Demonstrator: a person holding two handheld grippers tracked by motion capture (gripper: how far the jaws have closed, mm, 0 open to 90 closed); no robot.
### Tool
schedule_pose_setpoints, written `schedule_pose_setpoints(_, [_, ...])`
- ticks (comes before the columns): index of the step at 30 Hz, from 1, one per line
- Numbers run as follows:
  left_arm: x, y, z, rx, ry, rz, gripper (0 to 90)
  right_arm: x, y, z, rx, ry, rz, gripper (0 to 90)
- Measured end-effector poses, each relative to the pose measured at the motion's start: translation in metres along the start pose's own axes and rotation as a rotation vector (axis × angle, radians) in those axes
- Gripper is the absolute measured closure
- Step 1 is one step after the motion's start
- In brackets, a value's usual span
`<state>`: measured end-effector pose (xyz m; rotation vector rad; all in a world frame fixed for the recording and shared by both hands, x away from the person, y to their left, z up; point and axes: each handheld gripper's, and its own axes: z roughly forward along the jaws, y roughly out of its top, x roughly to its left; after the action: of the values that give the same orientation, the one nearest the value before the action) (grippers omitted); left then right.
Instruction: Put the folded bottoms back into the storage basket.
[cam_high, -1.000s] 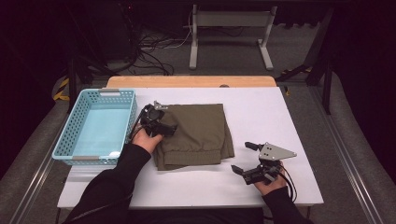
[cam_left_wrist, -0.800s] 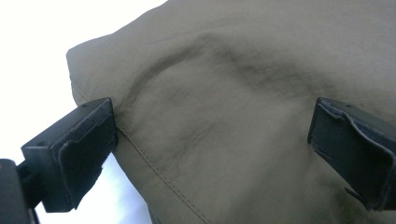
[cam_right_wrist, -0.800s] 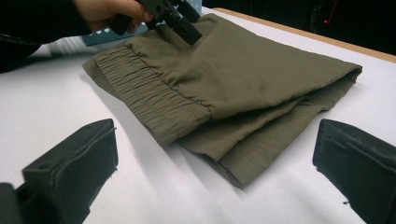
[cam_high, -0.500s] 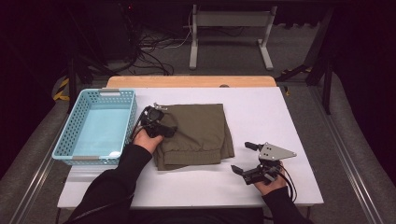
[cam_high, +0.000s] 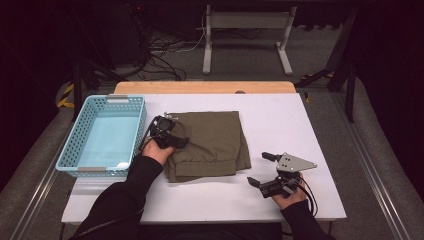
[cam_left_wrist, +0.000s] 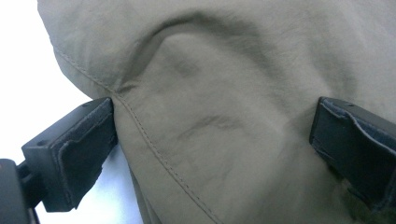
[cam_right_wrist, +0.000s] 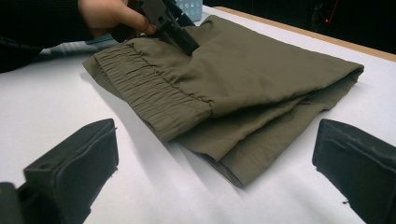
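Bare table (cam_high: 300, 120) right of the folded garment (cam_high: 215, 142); basket (cam_high: 102, 135) blocks its left.

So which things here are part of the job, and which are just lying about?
In the job:
- folded olive garment
- left tongs, open, jaws pressed on its left edge
- right tongs, open, off to its right
- likely the blue basket, empty beside it

Lying about:
- cables on the floor
- white table frame behind

Tool (cam_left_wrist: 210, 140) jaws wide, olive cloth (cam_left_wrist: 224, 93) bulging between.

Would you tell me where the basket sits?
In the high view, the basket sits at the table's left edge, just left of the folded trousers.
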<state>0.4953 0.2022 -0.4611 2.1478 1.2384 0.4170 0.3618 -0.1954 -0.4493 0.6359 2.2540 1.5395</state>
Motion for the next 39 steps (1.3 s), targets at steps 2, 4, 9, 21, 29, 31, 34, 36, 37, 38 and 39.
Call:
schedule_pose_setpoints(2, [0.000,-0.001,0.000,-0.012,-0.001,0.001,2.2,0.000,0.000,0.000,0.000,0.000,-0.001,0.8])
schedule_pose_setpoints(4, [0.000,-0.002,0.000,-0.018,-0.002,0.007,2.2,0.000,0.000,0.000,0.001,0.000,0.000,0.8])
schedule_pose_setpoints(9, [-0.001,-0.003,0.001,-0.030,0.003,0.003,2.0,0.000,0.000,0.000,0.001,0.000,-0.001,0.8])
schedule_pose_setpoints(21, [-0.007,-0.001,-0.001,-0.026,0.012,-0.018,10.7,0.000,0.000,0.001,0.004,0.001,-0.003,1.0])
schedule_pose_setpoints(29, [-0.016,0.000,-0.006,-0.022,-0.005,-0.004,30.7,0.001,0.000,0.001,0.008,-0.003,-0.008,1.1])
schedule_pose_setpoints(31, [-0.019,0.000,-0.007,-0.022,-0.015,0.000,39.0,0.001,0.000,0.001,0.007,-0.002,-0.008,1.1])
schedule_pose_setpoints(34, [-0.023,0.001,-0.008,-0.025,-0.034,0.017,53.3,0.001,0.000,0.001,0.008,-0.001,-0.007,1.1])
schedule_pose_setpoints(36, [-0.026,0.000,-0.008,-0.032,-0.044,0.021,62.2,0.001,0.000,0.001,0.010,-0.006,-0.009,1.3])
schedule_pose_setpoints(37, [-0.027,0.000,-0.008,-0.035,-0.045,0.020,65.6,0.000,0.000,0.001,0.010,-0.005,-0.008,1.3])
schedule_pose_setpoints(38, [-0.028,0.000,-0.008,-0.038,-0.044,0.031,68.6,0.000,0.000,0.001,0.010,-0.005,-0.007,1.3])
schedule_pose_setpoints(39, [-0.029,-0.001,-0.008,-0.038,-0.046,0.038,72.0,0.000,0.000,0.001,0.010,-0.005,-0.007,1.3])
